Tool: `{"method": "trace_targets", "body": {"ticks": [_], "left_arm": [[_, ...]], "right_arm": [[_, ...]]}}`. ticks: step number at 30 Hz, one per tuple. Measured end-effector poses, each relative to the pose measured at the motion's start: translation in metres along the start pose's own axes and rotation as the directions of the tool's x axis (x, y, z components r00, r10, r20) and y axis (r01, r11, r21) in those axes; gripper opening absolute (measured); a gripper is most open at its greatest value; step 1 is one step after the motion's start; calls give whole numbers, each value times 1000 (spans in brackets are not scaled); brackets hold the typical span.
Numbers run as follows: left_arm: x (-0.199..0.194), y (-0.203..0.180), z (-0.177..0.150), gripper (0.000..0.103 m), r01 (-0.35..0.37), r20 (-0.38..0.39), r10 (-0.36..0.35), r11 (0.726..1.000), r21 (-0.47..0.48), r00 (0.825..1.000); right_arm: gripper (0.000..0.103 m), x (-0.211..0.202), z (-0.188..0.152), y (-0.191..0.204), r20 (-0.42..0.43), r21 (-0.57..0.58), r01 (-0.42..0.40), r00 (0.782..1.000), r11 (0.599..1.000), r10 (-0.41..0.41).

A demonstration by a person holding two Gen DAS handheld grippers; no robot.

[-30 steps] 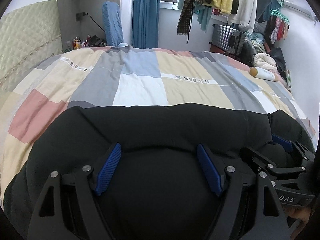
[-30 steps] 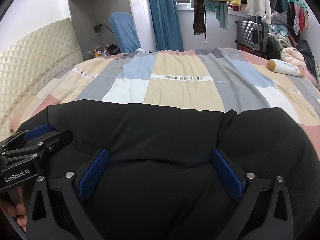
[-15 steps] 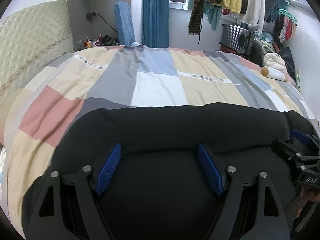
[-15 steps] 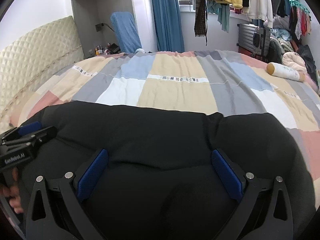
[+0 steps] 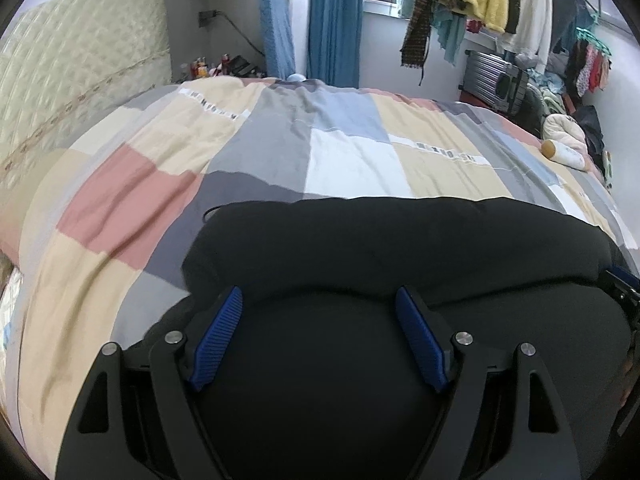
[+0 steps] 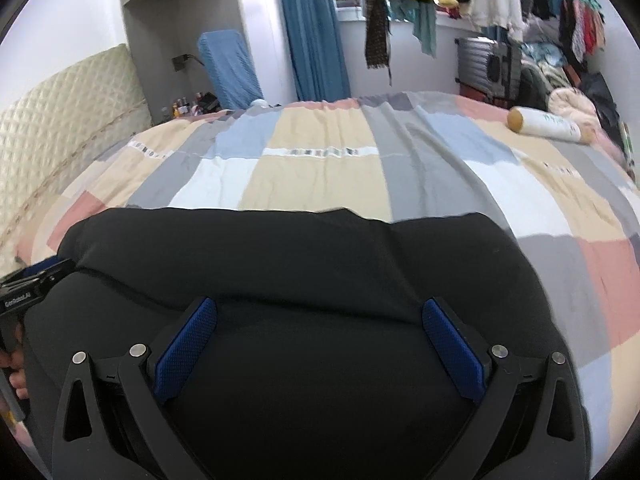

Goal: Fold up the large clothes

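Note:
A large black garment (image 5: 400,248) lies folded in a thick bundle on the patchwork quilt (image 5: 352,160) at the near edge of the bed. It also fills the lower half of the right wrist view (image 6: 300,256). My left gripper (image 5: 320,312) is open, its blue pads spread wide over the garment's left part. My right gripper (image 6: 320,320) is open, its pads spread over the garment's right part. Each gripper shows at the edge of the other's view, the right one (image 5: 624,292) and the left one (image 6: 28,288).
A cream bottle (image 6: 544,124) lies on the quilt's far right. The padded headboard (image 5: 60,80) is on the left. Hanging clothes (image 5: 480,0), a grey suitcase (image 5: 496,80) and a blue curtain (image 5: 332,24) stand beyond the bed.
Both grippers have turned and shifted left over the garment; more quilt shows left of the bundle. Both have stayed open. The garment's far fold edge looks tidier and straighter.

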State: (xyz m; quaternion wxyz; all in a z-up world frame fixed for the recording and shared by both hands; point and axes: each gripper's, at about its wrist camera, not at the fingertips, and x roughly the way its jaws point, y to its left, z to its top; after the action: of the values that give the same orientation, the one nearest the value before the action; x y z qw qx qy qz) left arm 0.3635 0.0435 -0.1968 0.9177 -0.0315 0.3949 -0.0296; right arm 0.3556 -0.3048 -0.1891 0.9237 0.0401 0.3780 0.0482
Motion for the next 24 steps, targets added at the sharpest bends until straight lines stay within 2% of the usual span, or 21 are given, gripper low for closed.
{"method": "trace_targets", "body": {"ticks": [2,5,7,10,14,17,22,24], "left_arm": [[-3,9,-1,80,0,-8,0,1000,-15,1000],[-11,19,0,80,3,-25,-4,1000,-14,1000],[-18,28,2,83,-26,-27,26,1000,-13,999],[-21,48,7,84,-49,-48,47,998,-46,998],[-24,82,10,84,-71,-62,62,985,-157,996],[-14,101,7,84,-96,-108,75,975,-202,991],[0,110,-1,84,-71,-149,34,967,-244,988],[2,107,-2,84,-67,-149,32,970,-234,988]], "right_arm": [[102,-2,-1,-10,-15,14,-2,1000,1000,2],[102,-10,-1,-27,-35,53,-104,994,993,106],[102,-17,0,-35,-39,68,-136,990,988,138],[102,-27,6,-58,-24,148,-207,977,967,213],[102,-28,10,-91,-34,253,-204,975,946,220],[102,-15,6,-107,-83,318,-201,968,927,238],[102,6,-3,-116,-123,396,-234,944,888,305],[98,8,-4,-115,-128,398,-251,937,882,325]]}}
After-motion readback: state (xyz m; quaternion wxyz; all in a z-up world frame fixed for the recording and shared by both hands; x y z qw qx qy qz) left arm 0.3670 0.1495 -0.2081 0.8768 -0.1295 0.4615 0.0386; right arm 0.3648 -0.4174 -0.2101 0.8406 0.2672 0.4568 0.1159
